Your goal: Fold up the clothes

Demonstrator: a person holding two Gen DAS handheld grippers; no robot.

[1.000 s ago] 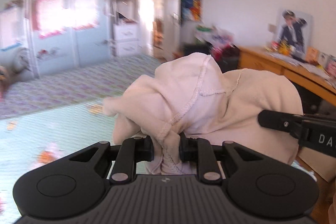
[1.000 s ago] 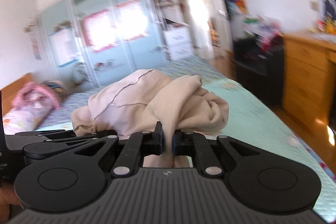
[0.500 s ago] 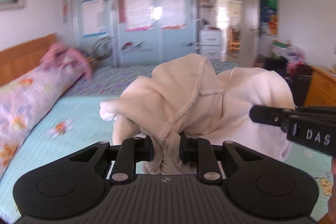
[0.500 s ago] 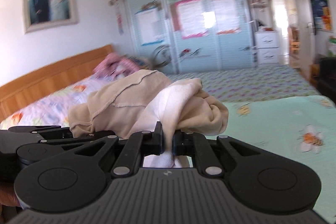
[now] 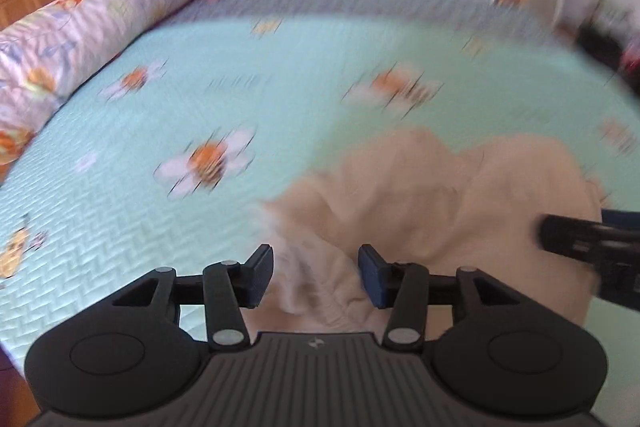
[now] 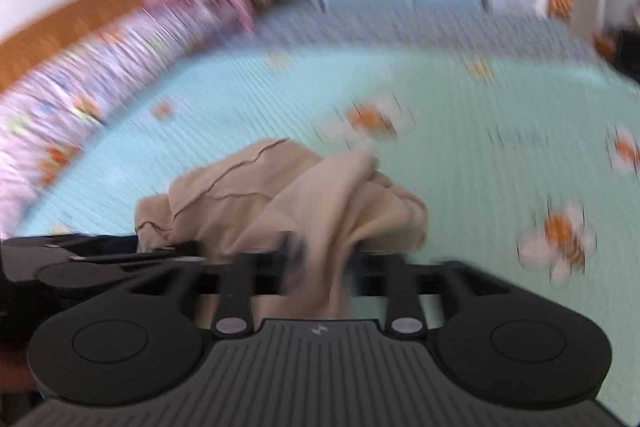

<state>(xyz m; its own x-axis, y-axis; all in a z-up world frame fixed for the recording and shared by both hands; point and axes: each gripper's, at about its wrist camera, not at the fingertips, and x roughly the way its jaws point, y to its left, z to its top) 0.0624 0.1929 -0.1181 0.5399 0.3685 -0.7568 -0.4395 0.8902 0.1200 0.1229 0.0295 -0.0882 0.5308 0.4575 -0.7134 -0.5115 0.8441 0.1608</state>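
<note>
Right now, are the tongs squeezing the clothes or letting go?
Left tongs: open, just spread apart; the beige garment lies loose between them.
Right tongs: open, just spread apart; garment drapes between them.

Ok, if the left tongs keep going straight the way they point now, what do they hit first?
The beige garment. The left tongs, whose jaws have just been opening, have its bunched cloth between them and directly ahead. Past that lies the mint quilted bedspread. Blur makes depth uncertain.
</note>
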